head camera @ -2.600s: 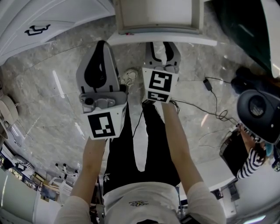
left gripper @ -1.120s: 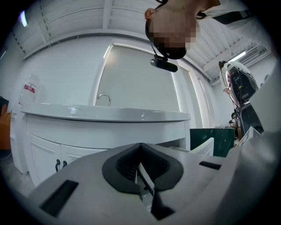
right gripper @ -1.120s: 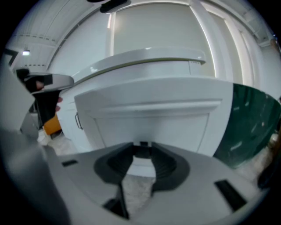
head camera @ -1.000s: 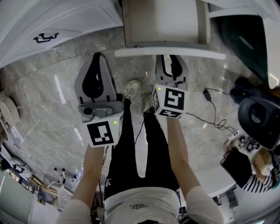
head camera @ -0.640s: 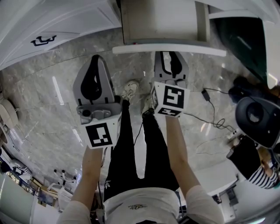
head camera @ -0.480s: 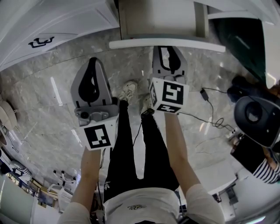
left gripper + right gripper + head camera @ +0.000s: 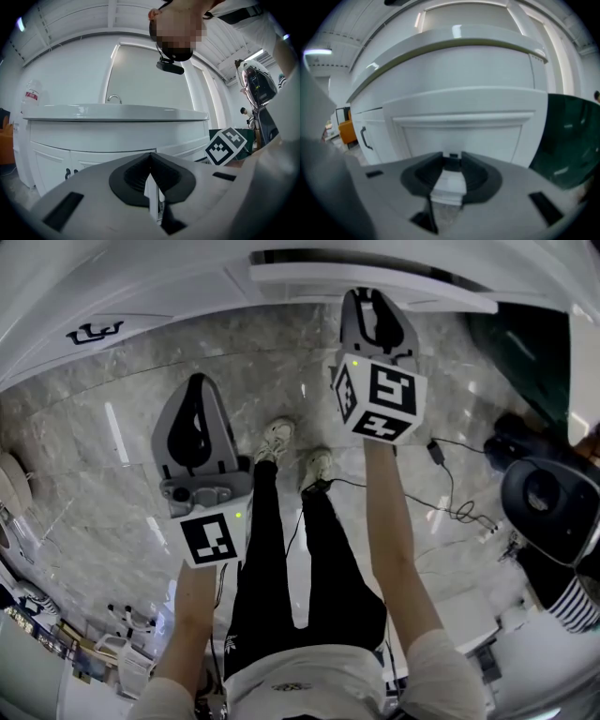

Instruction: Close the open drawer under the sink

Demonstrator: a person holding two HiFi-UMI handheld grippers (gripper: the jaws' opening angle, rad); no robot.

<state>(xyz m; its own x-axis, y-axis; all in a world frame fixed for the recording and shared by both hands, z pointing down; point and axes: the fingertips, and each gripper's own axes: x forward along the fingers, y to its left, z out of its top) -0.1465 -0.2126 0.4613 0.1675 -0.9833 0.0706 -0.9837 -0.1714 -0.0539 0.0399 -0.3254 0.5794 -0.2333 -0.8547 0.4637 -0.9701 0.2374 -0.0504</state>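
Drawer front [image 7: 309, 273] lies straight ahead of the right gripper [image 7: 377, 296], whose tips come right up to its lower edge in the head view; whether they touch it cannot be told. The drawer is almost fully in, with only a thin dark slit showing behind its front panel. In the right gripper view the framed white panel [image 7: 464, 136] fills the space ahead of the right gripper [image 7: 452, 157]. Its jaws stand apart with nothing held, and only the panel's bottom edge and a strip of floor show between them. A dark cabinet handle [image 7: 363, 138] is off to that gripper's left and a dark green surface [image 7: 572, 136] to its right.

The left gripper [image 7: 195, 382] hangs behind and to the left of the right one, over the grey marble floor [image 7: 94, 427], well short of the cabinet. In its own view the left gripper [image 7: 150, 157] has its jaw tips together and holds nothing. The white sink counter [image 7: 117, 112] with its tap [image 7: 112, 98] stands ahead of it. A clear bottle [image 7: 30, 93] sits at the counter's left end, and the print on its red label is too small to read. Each gripper's cube bears only black-and-white square markers, no words.
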